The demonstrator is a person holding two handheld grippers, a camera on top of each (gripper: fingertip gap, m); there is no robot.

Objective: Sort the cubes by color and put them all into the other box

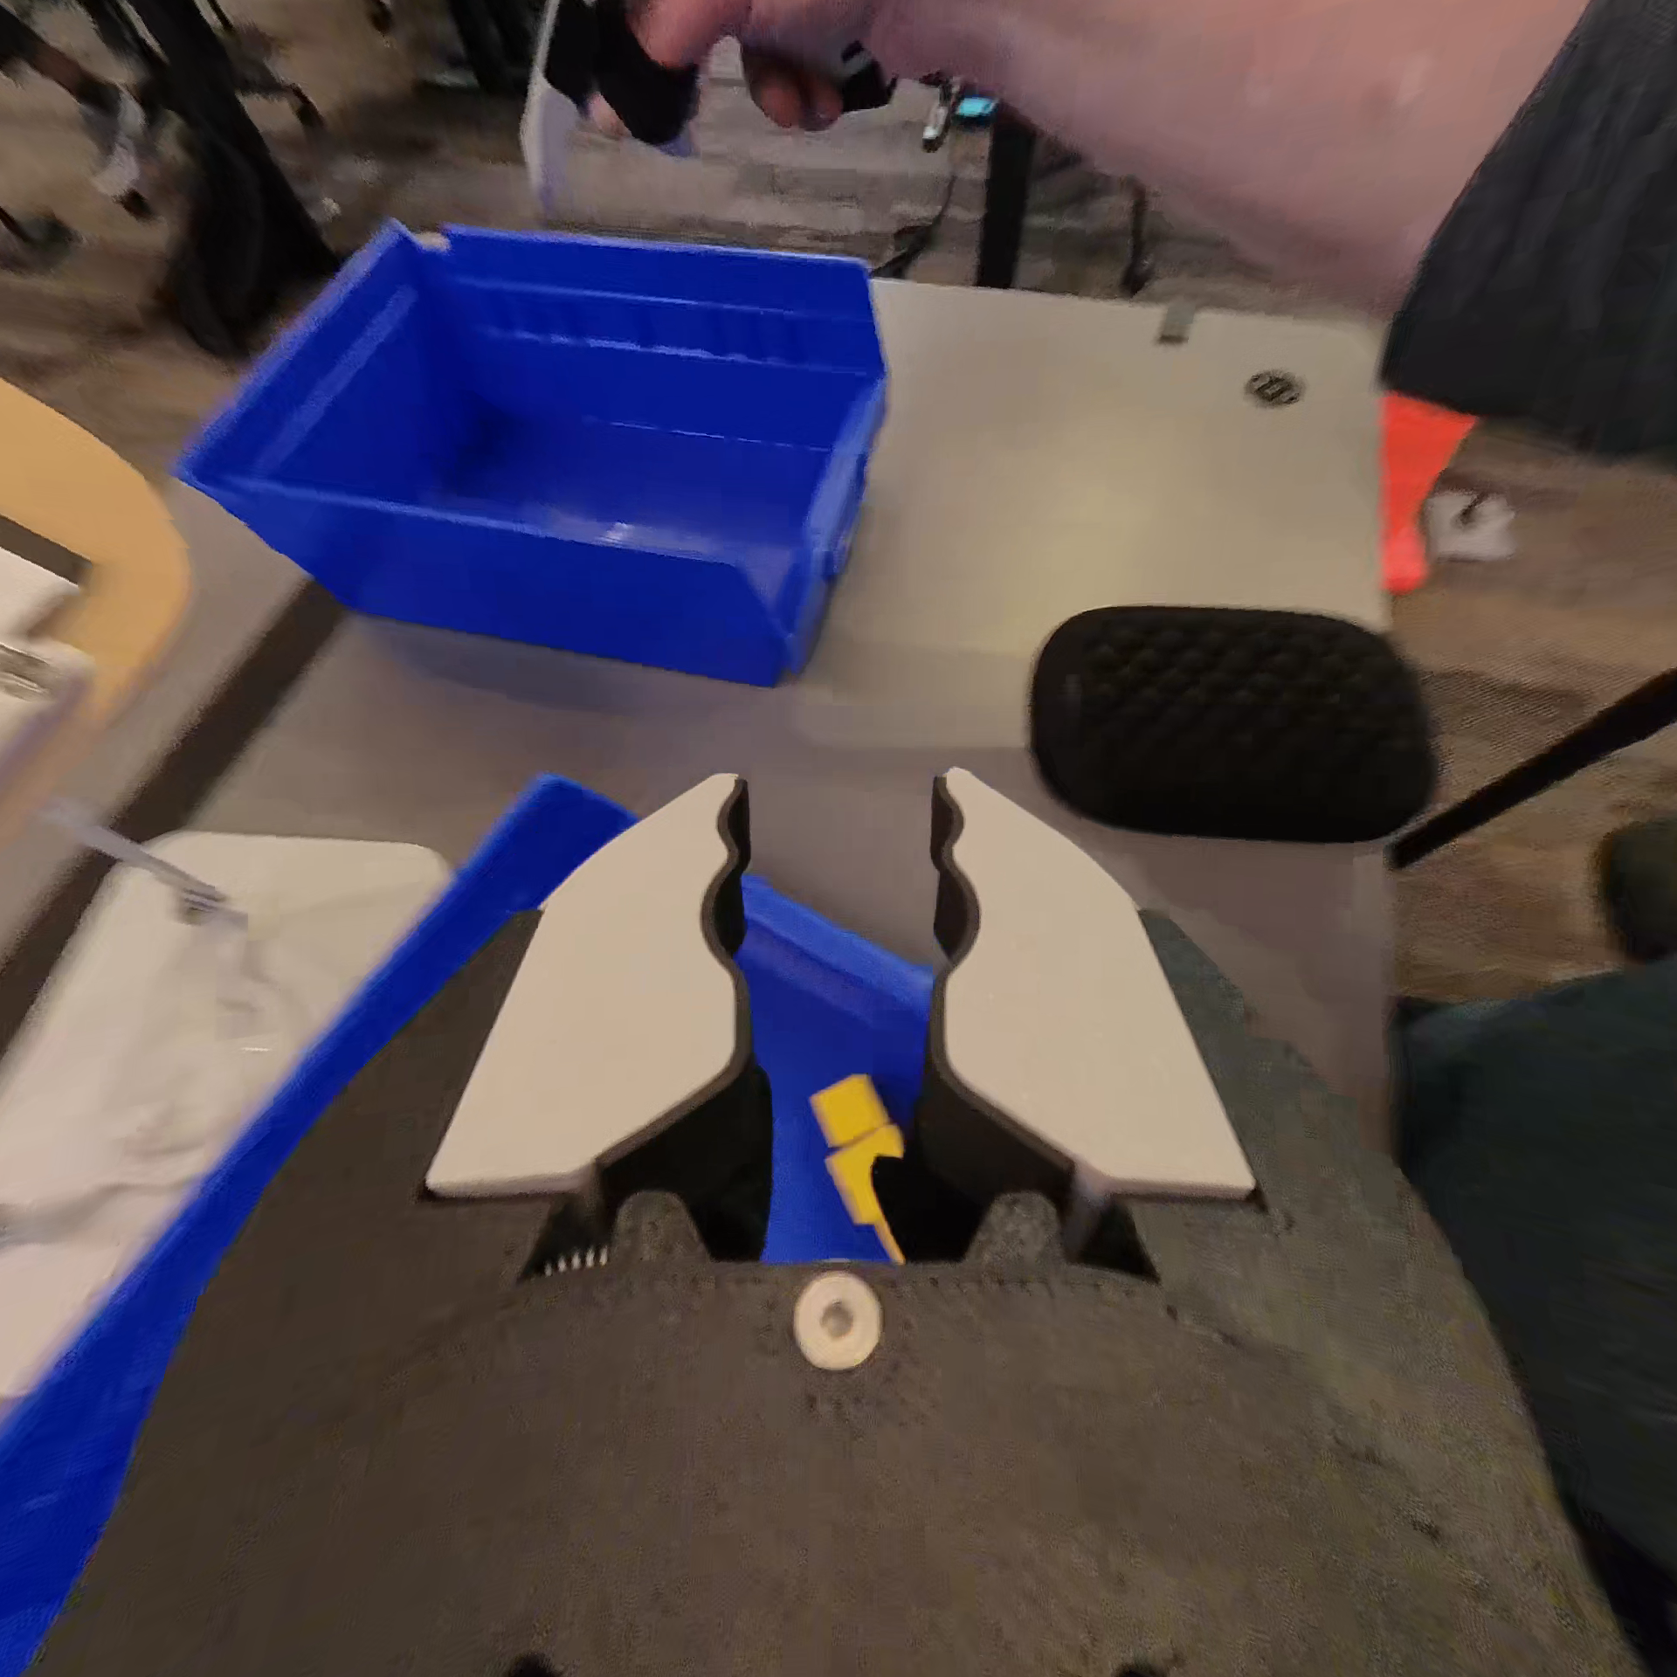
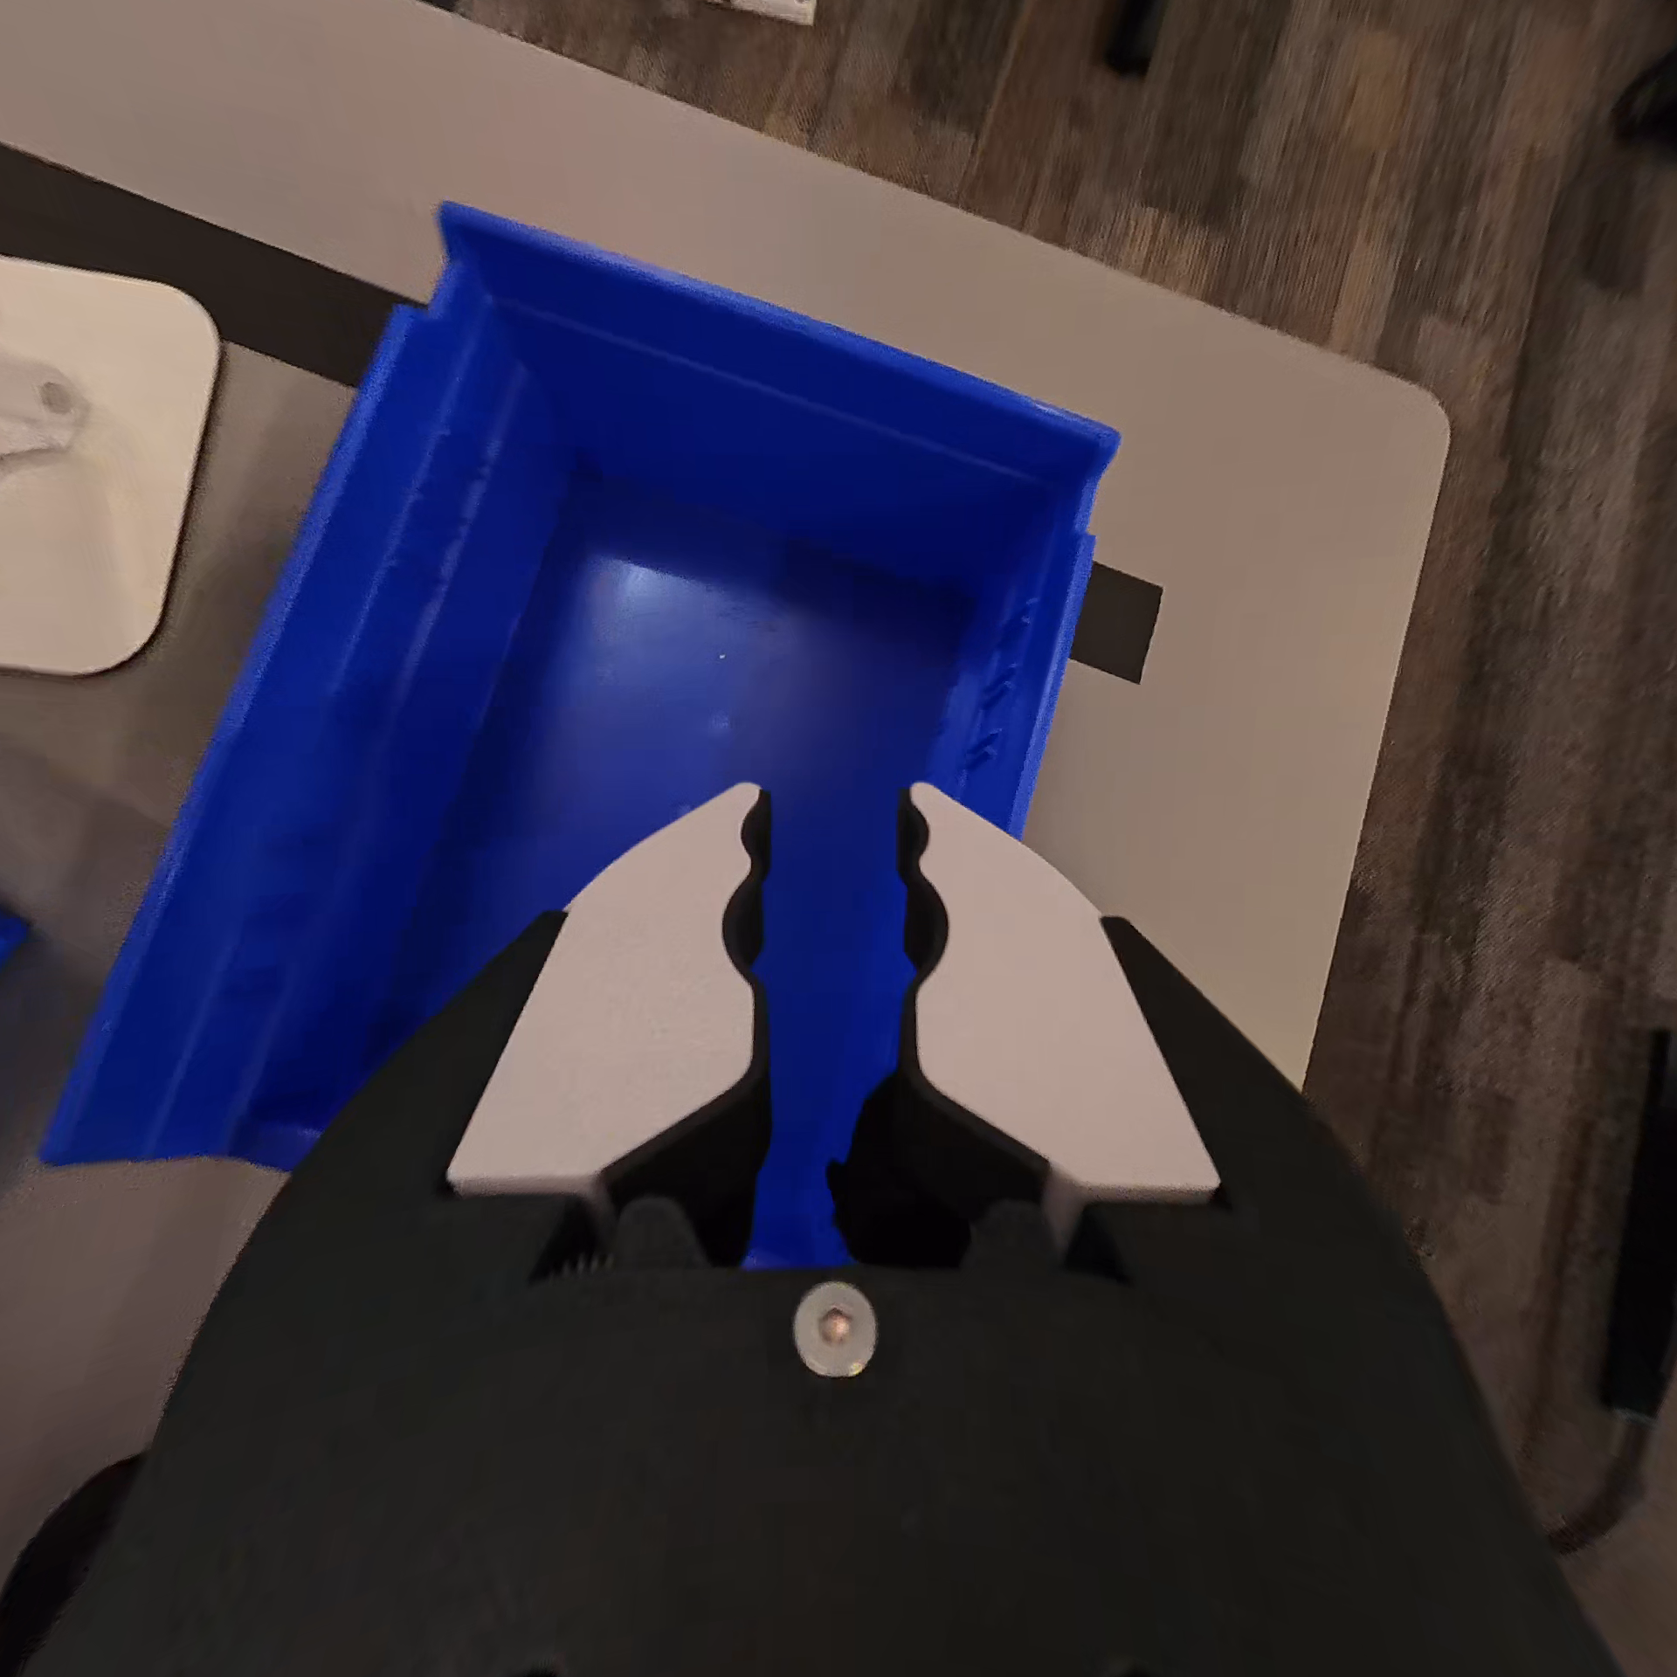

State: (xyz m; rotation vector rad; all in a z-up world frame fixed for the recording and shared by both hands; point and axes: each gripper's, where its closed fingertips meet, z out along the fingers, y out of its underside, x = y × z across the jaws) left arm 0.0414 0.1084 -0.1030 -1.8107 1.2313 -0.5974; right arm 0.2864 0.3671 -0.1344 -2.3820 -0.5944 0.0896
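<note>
In the left wrist view my left gripper (image 1: 839, 799) is open with nothing between its pads. It hovers over the near blue box (image 1: 299, 1225). Yellow cubes (image 1: 853, 1125) lie in that box and show low between my fingers. A second blue box (image 1: 508, 535) stands farther back on the table, and what I see of its floor is bare. In the right wrist view my right gripper (image 2: 835, 799) is open and empty, above that second blue box (image 2: 318, 771). Only blue floor shows between its pads.
A black mesh pad (image 1: 1225, 717) sits at the table's right edge, with an orange object (image 1: 1416, 490) beyond it. A person's hand and forearm (image 1: 1134, 118) cross the top. A white mat (image 2: 91, 472) lies left of the box. A black tape strip (image 2: 1121, 622) crosses the grey table (image 2: 1225, 681).
</note>
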